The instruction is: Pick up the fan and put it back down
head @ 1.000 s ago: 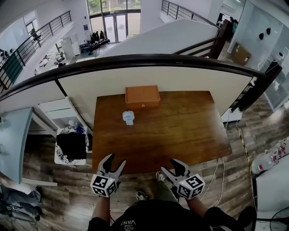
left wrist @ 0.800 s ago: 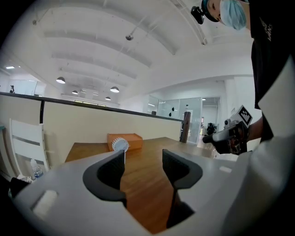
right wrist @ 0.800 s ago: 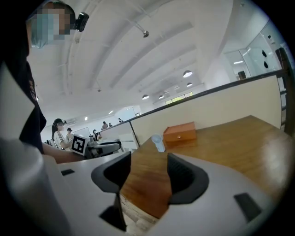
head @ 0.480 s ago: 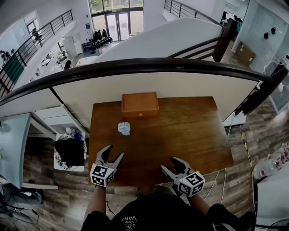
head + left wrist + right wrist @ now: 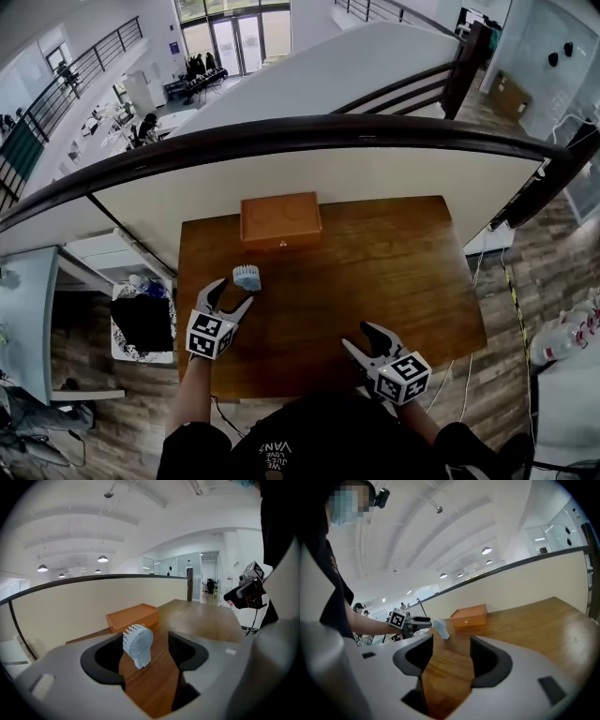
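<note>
The small white fan point(image 5: 247, 277) stood on its base on the brown wooden surface point(image 5: 384, 272), in the left part of the head view and near the surface's left edge. It was apart from the orange-brown wooden box point(image 5: 279, 218), which lay just above it in the frame, against the surface's far edge and under the dark curved railing point(image 5: 281, 136).

The left gripper point(image 5: 231, 294) reached in from the lower left, with its fingertips just below the fan. Its jaws were opening. In the left gripper view the fan showed in the gap between the two dark pads, a little beyond them, with bare wood on either side; neither pad pressed on it.

The right gripper point(image 5: 359, 337) hung over the near edge of the surface, at the lower right of centre in the head view, well apart from the fan. Its jaws stood apart, and in the right gripper view only bare wood showed between them, with the fan and the box small in the distance and the left gripper reaching in from the left.

A bin with a black liner point(image 5: 142, 323) stood on the floor left of the surface.
</note>
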`<state>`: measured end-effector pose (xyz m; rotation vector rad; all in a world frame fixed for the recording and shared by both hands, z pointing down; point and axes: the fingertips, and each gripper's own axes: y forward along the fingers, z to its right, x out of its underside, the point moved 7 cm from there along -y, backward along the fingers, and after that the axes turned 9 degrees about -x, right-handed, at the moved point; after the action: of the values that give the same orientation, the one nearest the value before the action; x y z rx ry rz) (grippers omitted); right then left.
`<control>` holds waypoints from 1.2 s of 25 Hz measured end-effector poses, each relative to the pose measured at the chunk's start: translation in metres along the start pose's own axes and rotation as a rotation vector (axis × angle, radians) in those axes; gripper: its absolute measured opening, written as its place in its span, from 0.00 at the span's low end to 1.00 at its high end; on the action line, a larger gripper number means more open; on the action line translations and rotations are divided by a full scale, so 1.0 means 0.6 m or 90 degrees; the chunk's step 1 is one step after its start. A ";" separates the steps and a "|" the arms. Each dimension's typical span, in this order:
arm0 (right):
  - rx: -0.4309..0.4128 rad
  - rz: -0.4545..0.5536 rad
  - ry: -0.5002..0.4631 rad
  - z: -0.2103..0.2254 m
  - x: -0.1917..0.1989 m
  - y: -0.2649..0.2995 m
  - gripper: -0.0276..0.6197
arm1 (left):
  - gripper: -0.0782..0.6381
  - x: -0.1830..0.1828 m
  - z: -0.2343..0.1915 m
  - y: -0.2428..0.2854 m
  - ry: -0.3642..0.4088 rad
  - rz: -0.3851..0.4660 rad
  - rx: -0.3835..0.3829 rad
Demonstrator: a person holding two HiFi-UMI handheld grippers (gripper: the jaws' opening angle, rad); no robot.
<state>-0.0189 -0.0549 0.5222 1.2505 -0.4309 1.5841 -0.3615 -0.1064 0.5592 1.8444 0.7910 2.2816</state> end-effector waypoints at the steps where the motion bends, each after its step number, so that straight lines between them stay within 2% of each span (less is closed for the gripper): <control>1: 0.004 -0.001 0.002 0.005 0.000 -0.002 0.38 | 0.51 -0.001 -0.004 0.009 0.013 -0.006 0.003; 5: 0.019 -0.003 0.011 0.022 0.003 -0.008 0.38 | 0.54 0.000 -0.023 0.045 0.050 -0.031 0.017; 12: 0.032 -0.007 0.023 0.037 0.006 -0.010 0.38 | 0.57 -0.005 -0.035 0.092 0.143 -0.084 0.090; 19: 0.052 -0.008 0.029 0.038 0.011 -0.018 0.38 | 0.57 0.001 -0.029 0.117 0.240 -0.168 0.162; 24: 0.066 -0.007 0.028 0.025 0.017 -0.027 0.38 | 0.55 0.005 -0.022 0.127 0.263 -0.182 0.173; 25: 0.069 -0.007 0.028 0.022 0.019 -0.030 0.38 | 0.53 0.008 -0.021 0.128 0.268 -0.185 0.171; 27: 0.074 -0.006 0.029 0.014 0.024 -0.036 0.38 | 0.41 0.016 -0.021 0.131 0.269 -0.184 0.163; 30: 0.083 -0.003 0.028 -0.002 0.030 -0.045 0.38 | 0.40 0.021 -0.022 0.129 0.257 -0.185 0.158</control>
<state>0.0051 -0.0340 0.5292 1.3104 -0.3010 1.6539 -0.3586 -0.1722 0.6034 1.2408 1.3519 2.4735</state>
